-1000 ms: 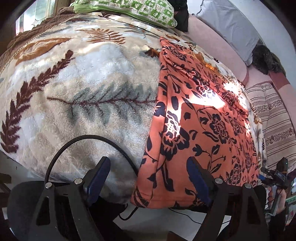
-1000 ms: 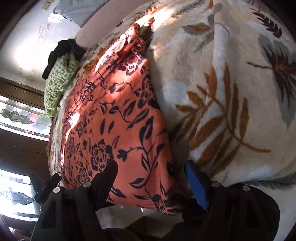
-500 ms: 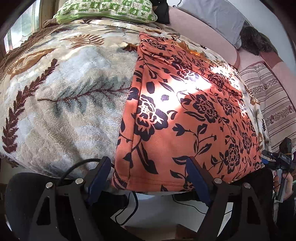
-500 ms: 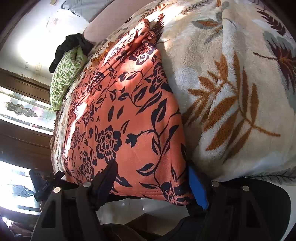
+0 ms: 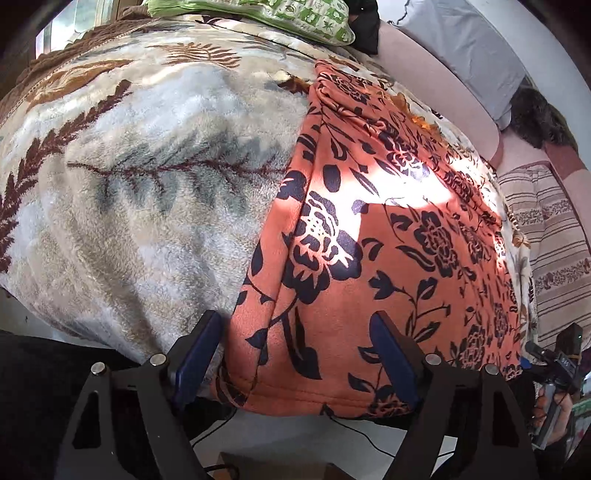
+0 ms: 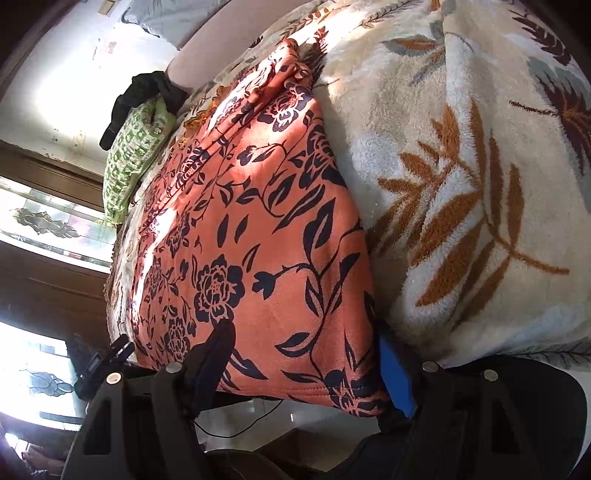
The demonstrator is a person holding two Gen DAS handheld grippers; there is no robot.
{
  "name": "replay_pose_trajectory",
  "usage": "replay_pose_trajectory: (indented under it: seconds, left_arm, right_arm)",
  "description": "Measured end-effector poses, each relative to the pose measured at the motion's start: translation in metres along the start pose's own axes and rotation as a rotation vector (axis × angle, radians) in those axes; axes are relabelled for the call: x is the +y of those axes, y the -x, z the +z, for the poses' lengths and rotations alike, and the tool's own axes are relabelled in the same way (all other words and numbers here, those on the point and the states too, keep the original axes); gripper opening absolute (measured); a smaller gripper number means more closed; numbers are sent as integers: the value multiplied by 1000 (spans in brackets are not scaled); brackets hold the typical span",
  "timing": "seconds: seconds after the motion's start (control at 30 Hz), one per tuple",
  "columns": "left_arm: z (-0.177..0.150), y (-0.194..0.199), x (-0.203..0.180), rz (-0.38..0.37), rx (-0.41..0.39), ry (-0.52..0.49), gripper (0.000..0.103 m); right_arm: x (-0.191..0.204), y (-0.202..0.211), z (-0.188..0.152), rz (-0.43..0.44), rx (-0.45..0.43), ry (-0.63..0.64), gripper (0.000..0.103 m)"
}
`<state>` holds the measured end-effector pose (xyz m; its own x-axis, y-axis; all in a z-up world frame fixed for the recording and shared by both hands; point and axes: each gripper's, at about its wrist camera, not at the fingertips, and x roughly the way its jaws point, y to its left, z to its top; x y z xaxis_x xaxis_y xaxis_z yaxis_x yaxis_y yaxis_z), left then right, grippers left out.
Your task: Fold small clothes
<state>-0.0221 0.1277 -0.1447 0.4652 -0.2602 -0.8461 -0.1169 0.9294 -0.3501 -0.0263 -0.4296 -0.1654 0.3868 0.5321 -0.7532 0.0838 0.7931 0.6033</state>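
Sunlit bed point(image 5: 155, 206), fleece-covered, carries the orange floral garment point(image 5: 369, 266) flat along its near edge. Left claw point(image 5: 295, 354) and right claw point(image 6: 306, 362) gape apart, straddling the hem corners. Pinch both corners evenly before lifting.

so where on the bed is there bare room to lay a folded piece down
The widest free patch is the leaf-print blanket between the orange floral garment and the bed's outer edge. On the garment's other side the blanket is bare too. The headboard end is crowded: green pillow, black item.
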Motion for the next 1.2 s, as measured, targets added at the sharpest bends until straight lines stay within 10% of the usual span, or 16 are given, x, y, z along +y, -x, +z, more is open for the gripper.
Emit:
replay_pose_trajectory:
  seconds: [0.07, 0.13, 0.23, 0.37, 0.43, 0.57, 0.63, 0.7, 0.77, 0.97, 1.07, 1.13, 1.2]
  left_arm:
    - [-4, -1, -8, 25, 15, -61, 77]
    - [-5, -2, -7, 99, 21, -82, 34]
    - [-3, 5, 7, 53, 20, -26, 15]
    - [-8, 10, 5, 27, 11, -38, 30]
    - [-10, 7, 0, 30, 20, -53, 76]
    - [-15, -3, -10, 78, 53, -115, 74]
    - [-14, -4, -9, 126, 67, -127, 38]
    - [-13, 1, -4, 49, 82, -101, 8]
    - [-14, 15, -6, 31, 57, -116, 7]
    - [-10, 10, -4, 32, 80, -105, 11]
    - [-11, -3, -1, 38, 127, -95, 30]
    - [-12, -3, -7, -19, 139, -97, 60]
    - [-12, -7, -14, 14, 148, -129, 52]
  right_arm:
    - [-1, 2, -1, 3, -2, 3, 71]
    - [-6, 2, 0, -2, -1, -15, 65]
    - [-12, 0, 1, 3, 6, -31, 42]
    - [-10, 0, 2, -3, 2, -24, 38]
    - [-13, -2, 3, -17, 10, -42, 43]
    - [-13, -4, 3, -15, 9, -39, 48]
    - [-11, -5, 3, -24, 13, -22, 47]
    - [-11, -6, 2, -19, 21, -22, 21]
    - [-14, -5, 0, -4, 17, -45, 7]
    - [-9, 17, 3, 78, -43, -67, 8]
    - [-27, -9, 7, 28, 54, -144, 11]
    - [-21, -10, 8, 16, 47, -108, 14]
    - [-20, -15, 10, 49, 59, -113, 31]
